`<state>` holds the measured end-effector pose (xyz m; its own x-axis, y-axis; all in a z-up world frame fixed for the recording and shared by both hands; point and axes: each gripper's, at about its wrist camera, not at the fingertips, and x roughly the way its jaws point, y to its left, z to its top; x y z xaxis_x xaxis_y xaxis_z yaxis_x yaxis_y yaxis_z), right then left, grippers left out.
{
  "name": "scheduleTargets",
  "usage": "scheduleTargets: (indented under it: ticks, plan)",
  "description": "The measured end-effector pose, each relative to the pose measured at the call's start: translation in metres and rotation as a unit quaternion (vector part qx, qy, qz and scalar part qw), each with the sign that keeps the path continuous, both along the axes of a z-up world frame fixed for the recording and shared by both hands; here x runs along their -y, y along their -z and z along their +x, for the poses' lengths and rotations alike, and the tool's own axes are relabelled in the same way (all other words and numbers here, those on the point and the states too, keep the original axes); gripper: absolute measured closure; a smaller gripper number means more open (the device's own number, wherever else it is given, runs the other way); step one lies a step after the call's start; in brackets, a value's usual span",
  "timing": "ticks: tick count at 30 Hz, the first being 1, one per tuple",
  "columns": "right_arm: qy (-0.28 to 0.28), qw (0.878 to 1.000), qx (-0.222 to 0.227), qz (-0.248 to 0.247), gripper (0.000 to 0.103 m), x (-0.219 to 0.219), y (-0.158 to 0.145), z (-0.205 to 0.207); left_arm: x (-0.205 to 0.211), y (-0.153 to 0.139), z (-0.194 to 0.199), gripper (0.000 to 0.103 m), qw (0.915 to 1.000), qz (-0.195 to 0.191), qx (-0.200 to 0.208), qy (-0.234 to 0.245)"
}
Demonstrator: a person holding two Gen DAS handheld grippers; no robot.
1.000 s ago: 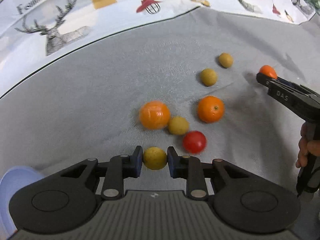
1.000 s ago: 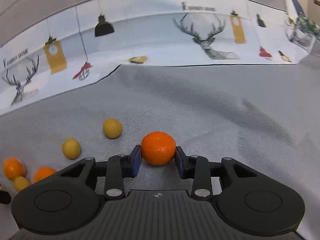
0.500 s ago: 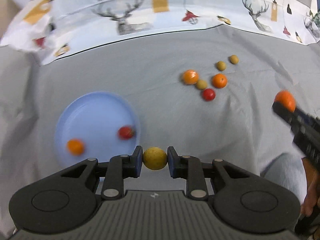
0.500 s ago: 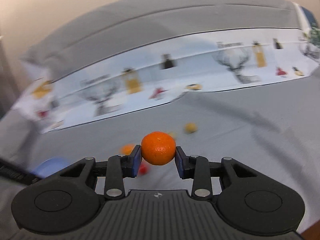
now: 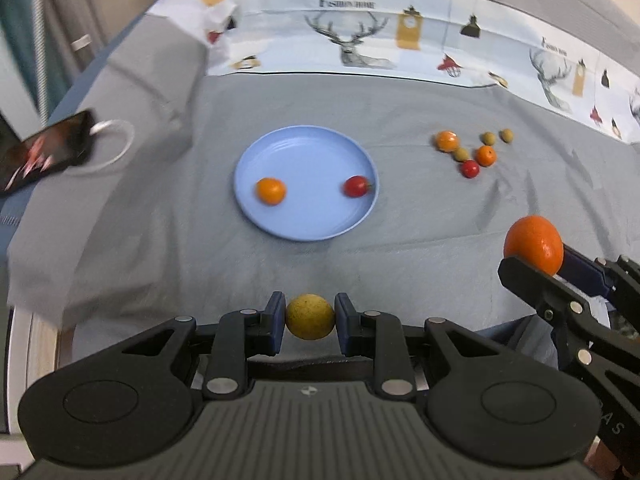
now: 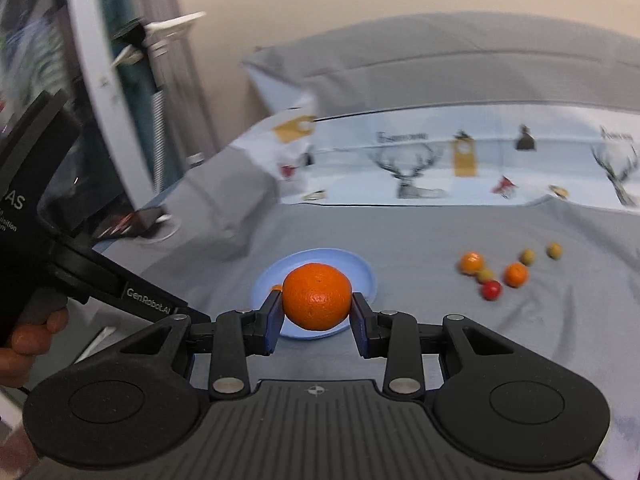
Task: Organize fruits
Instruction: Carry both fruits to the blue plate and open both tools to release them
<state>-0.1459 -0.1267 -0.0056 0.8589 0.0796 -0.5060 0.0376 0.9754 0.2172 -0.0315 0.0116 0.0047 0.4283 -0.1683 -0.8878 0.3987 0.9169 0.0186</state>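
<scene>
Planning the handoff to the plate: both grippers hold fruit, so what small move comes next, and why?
Probably carry the left gripper, shut on the yellow fruit, forward over the blue plate. The plate holds only two fruits, with bare room between them, and the right gripper with its orange can follow.

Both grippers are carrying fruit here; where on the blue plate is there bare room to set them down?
The blue plate is bare between the small orange and the red tomato, and across its far half. The crowded spot is the loose fruit cluster on the grey cloth.
</scene>
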Motion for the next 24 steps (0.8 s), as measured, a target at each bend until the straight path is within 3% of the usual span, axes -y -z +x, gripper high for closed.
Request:
scheduleTargets:
  ticks: [9, 24]
  plan:
    - [-0.011, 0.999, 0.003, -0.048, 0.066, -0.039, -0.016, -0.013, -0.041, 0.001, -0.022, 0.074, 0.9992, -0.032, -0.002, -0.025]
    - [-0.017, 0.997, -0.010, -0.080, 0.066, -0.053, -0.018, -0.007, -0.050, -0.001, -0.018, 0.074, 0.9983, -0.052, 0.006, -0.028]
